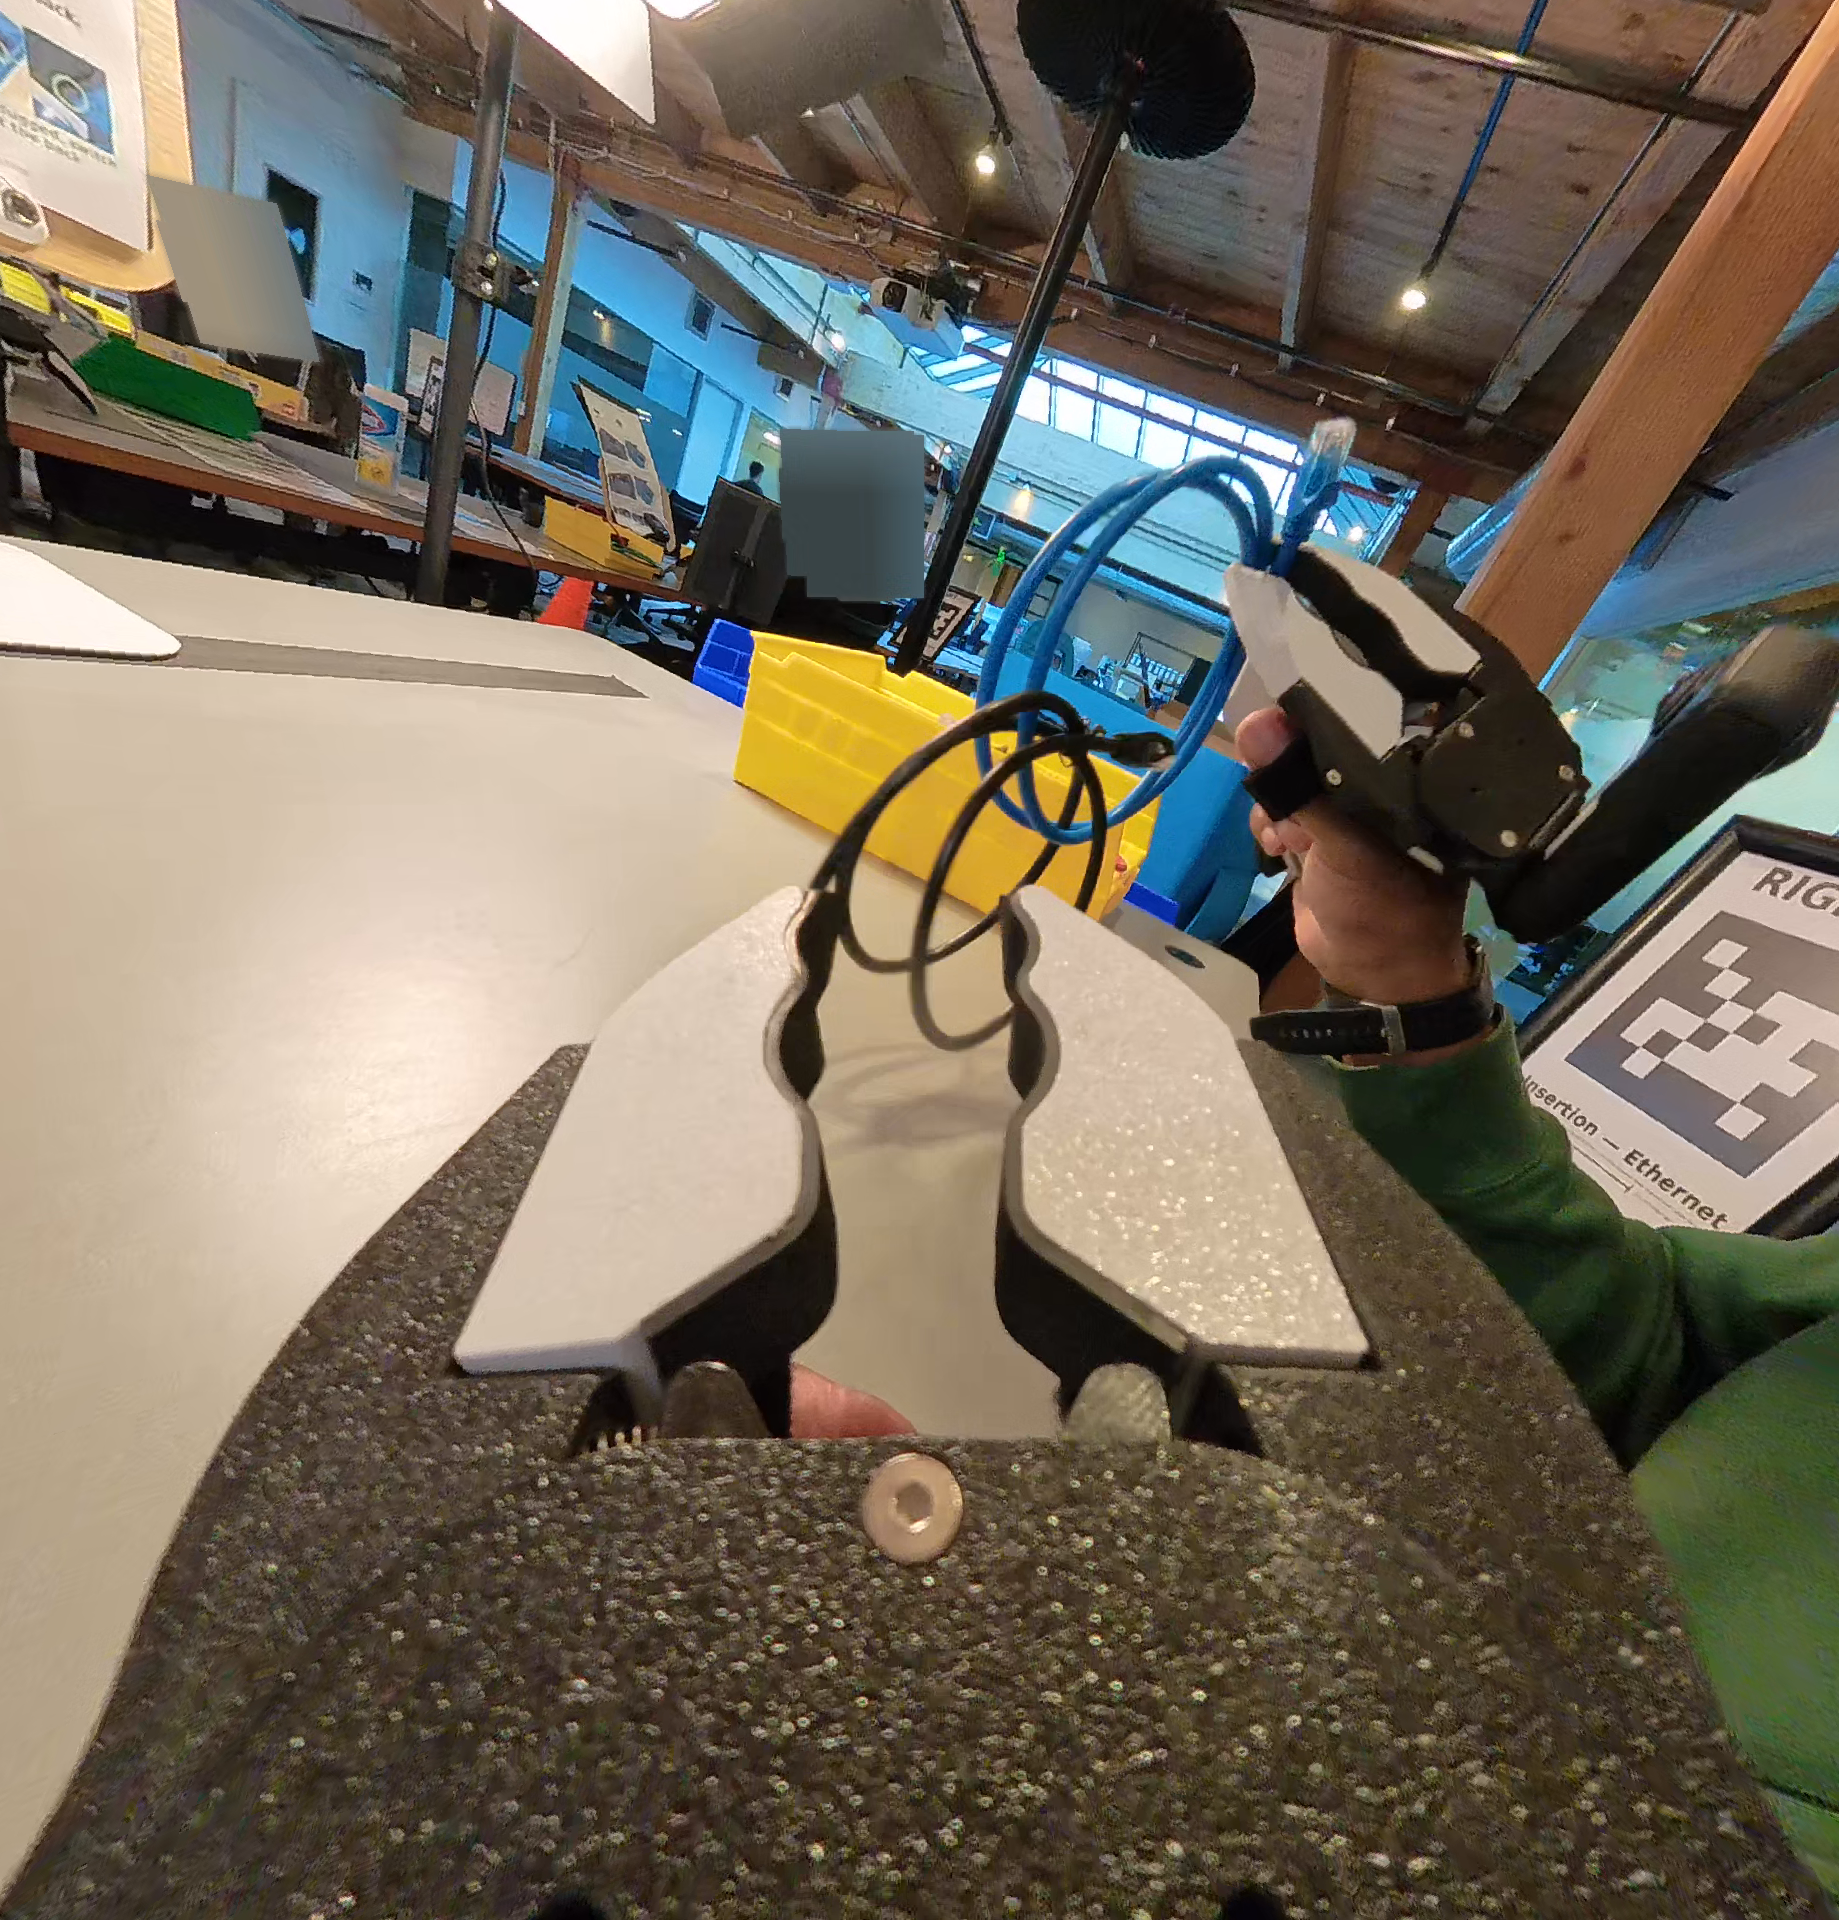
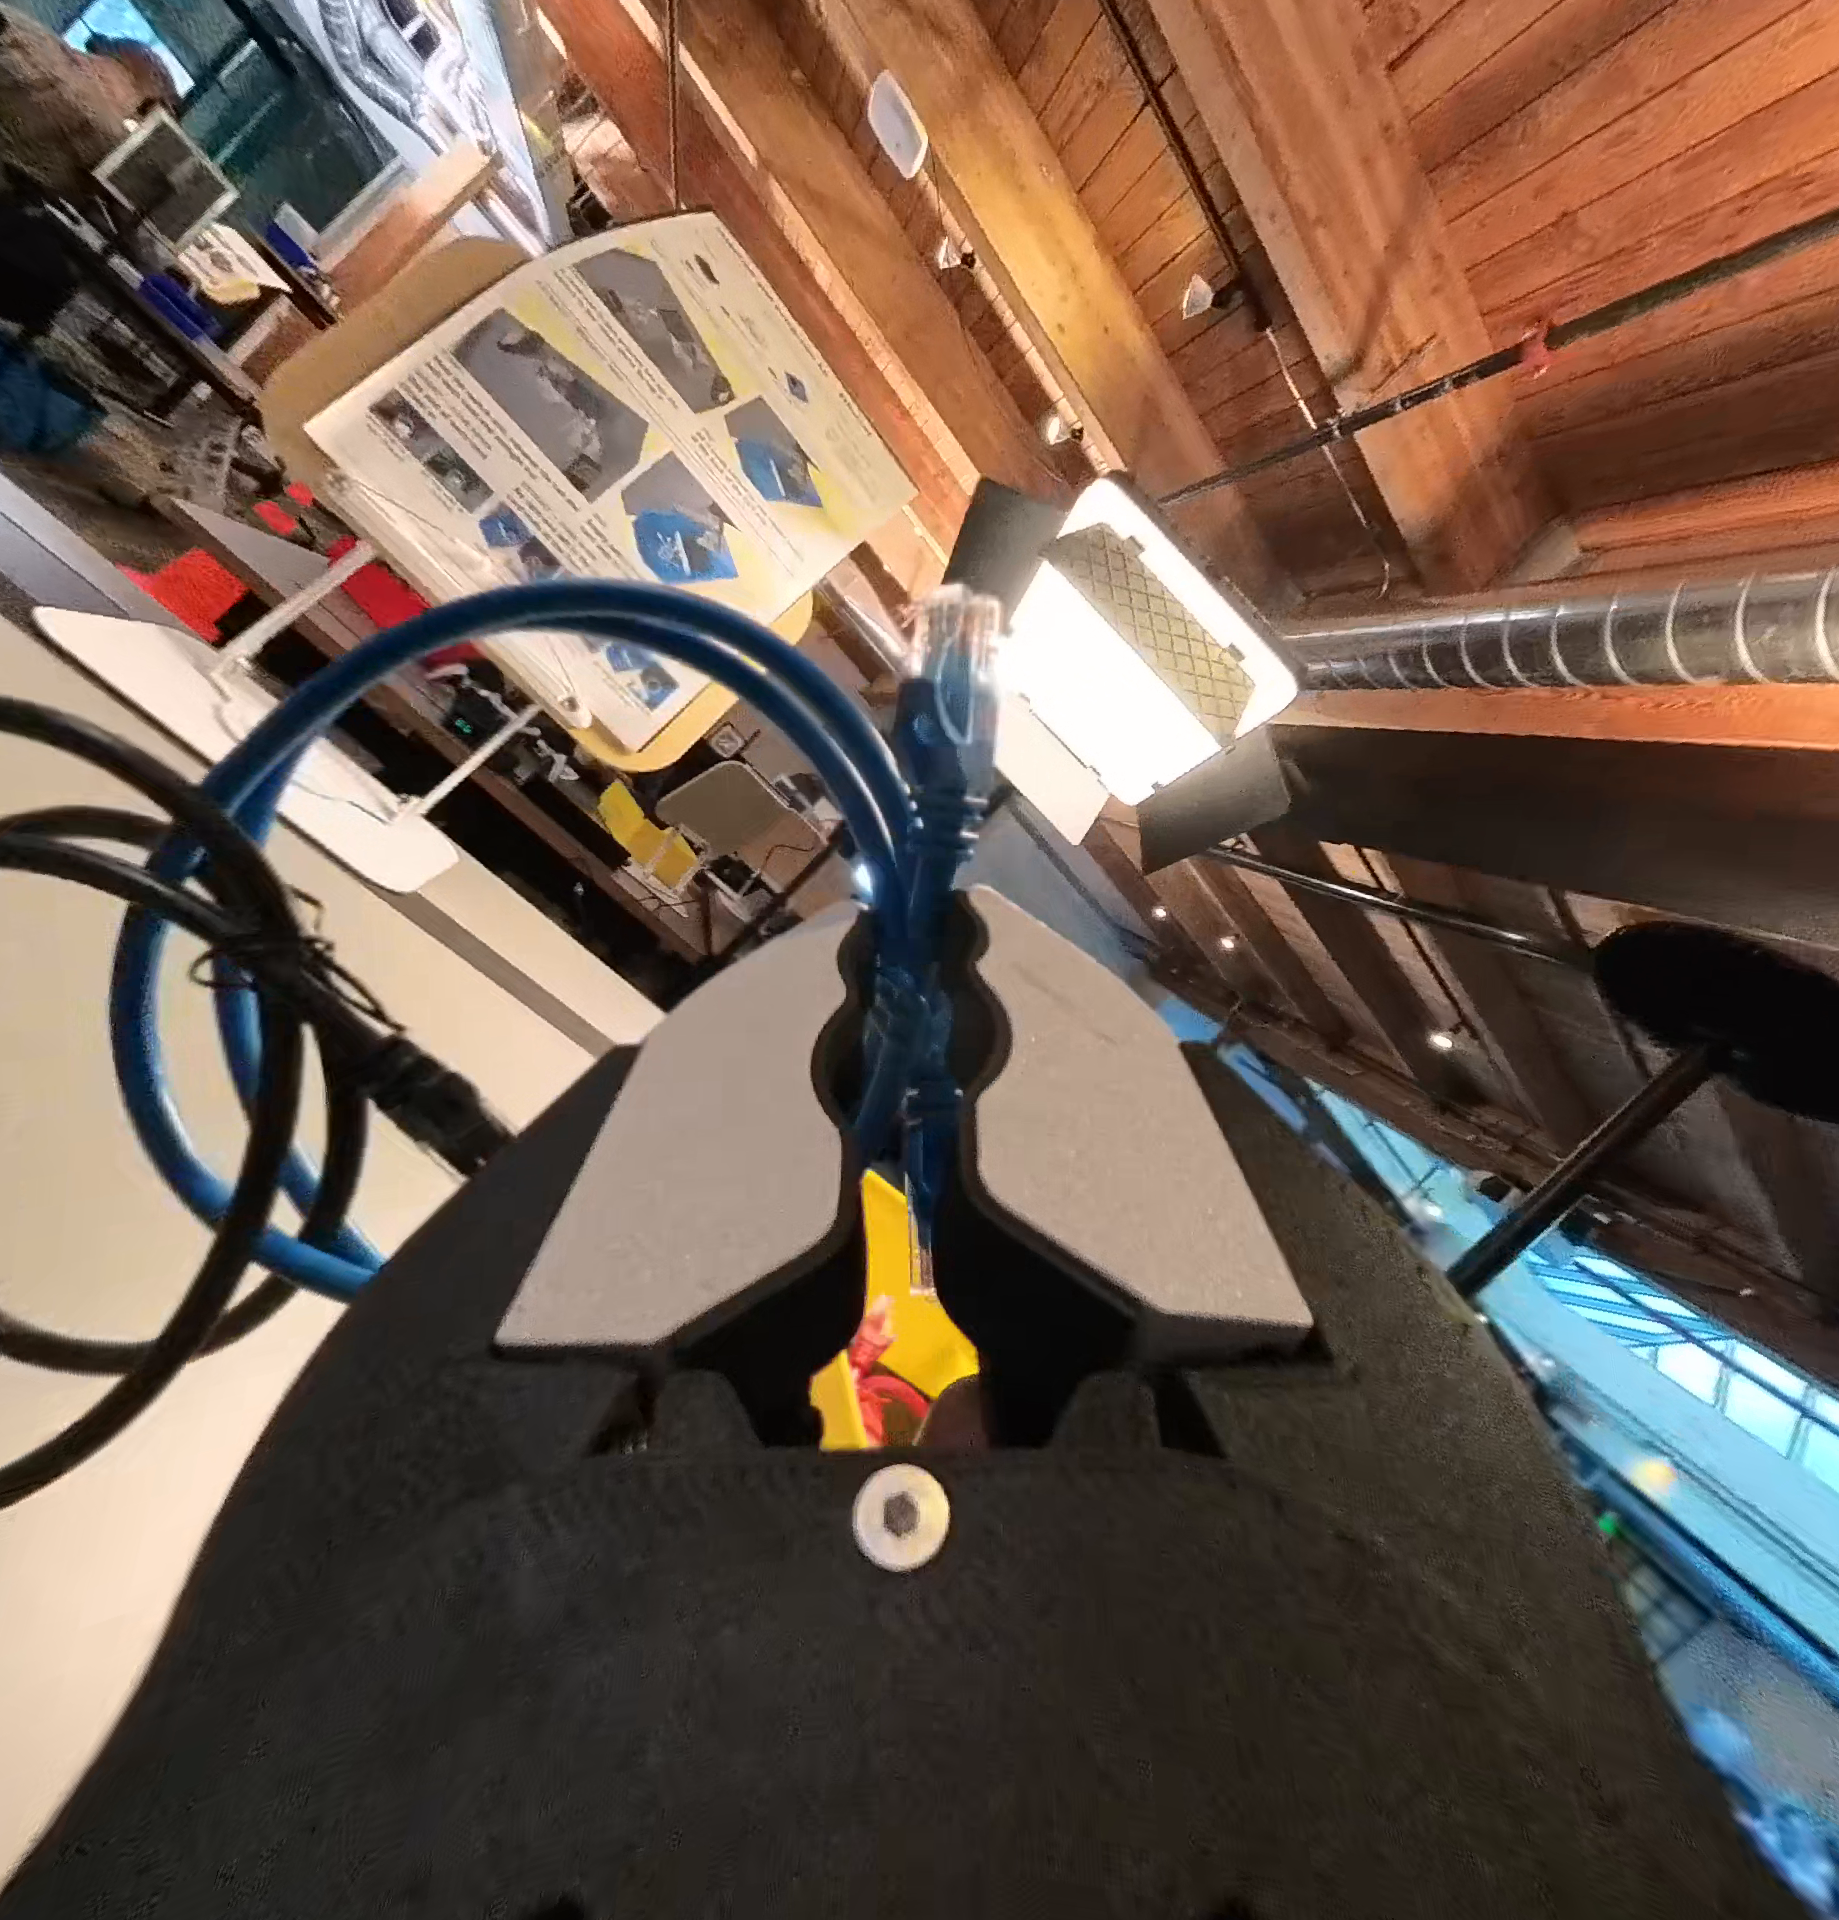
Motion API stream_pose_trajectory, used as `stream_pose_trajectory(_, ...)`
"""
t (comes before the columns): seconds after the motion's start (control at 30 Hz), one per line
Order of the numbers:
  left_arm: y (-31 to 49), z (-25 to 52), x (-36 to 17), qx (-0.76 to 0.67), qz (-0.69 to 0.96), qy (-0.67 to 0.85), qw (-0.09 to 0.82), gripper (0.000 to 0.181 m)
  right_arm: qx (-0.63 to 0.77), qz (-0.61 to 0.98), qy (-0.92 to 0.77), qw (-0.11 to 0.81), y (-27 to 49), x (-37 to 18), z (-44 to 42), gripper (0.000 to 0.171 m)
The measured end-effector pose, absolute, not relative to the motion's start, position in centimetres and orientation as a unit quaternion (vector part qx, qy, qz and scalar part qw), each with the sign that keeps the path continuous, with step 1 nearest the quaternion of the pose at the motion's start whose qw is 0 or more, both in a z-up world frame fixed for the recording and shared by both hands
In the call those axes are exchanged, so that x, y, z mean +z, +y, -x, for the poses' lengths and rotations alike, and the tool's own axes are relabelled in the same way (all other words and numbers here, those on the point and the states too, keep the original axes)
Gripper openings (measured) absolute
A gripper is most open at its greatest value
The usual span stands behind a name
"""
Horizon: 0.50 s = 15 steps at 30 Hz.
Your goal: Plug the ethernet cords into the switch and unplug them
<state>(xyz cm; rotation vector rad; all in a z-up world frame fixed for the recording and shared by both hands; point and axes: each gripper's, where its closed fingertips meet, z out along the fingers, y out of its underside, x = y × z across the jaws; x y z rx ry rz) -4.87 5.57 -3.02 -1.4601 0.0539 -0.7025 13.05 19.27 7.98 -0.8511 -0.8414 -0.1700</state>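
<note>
My right gripper [image 2: 920, 914] is shut on a coiled blue ethernet cord [image 2: 167, 935] and holds it up in the air, its clear plug [image 2: 956, 623] pointing past the fingertips. A looped black cable [image 2: 271, 1091] hangs tangled with the blue coil. In the left wrist view the right gripper [image 1: 1258, 592] is raised at the right with the blue cord [image 1: 1060, 826]. My left gripper [image 1: 910, 914] is open above the grey table [image 1: 271, 935]. The black cable [image 1: 936, 831] loops between its fingertips and touches the left one. No switch is in view.
A yellow bin [image 1: 863, 727] stands on the table behind the cables, with blue bins beside it. A framed sign with a square marker [image 1: 1725, 1039] stands at the right. A white stand base [image 1: 53, 613] lies at the far left. A black pole [image 1: 998, 416] rises behind the bin. Some 25 centimeters of space lies between my two pairs of fingers.
</note>
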Motion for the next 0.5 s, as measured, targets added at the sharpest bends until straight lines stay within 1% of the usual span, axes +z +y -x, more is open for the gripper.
stream_pose_trajectory(0.1,5.6,4.1,-3.2,-0.301,0.662,0.043,0.685,0.036,-0.022,0.420,-0.398,0.816,18.9,7.7,-12.3,0.012)
stream_pose_trajectory(0.2,6.0,2.4,-3.3,-0.278,0.674,0.062,0.682,0.043,0.007,0.417,-0.412,0.810,17.9,7.3,-11.1,0.012)
stream_pose_trajectory(0.27,6.3,1.9,-3.1,-0.215,0.677,0.072,0.700,0.051,0.011,0.413,-0.425,0.806,17.2,6.9,-10.2,0.012)
stream_pose_trajectory(0.37,5.8,0.3,-1.6,-0.087,0.666,0.138,0.728,0.050,0.007,0.401,-0.446,0.800,16.3,6.3,-9.1,0.012)
stream_pose_trajectory(0.5,5.0,-3.3,-0.4,0.009,0.655,0.244,0.715,0.043,0.002,0.386,-0.467,0.796,14.9,5.6,-7.7,0.012)
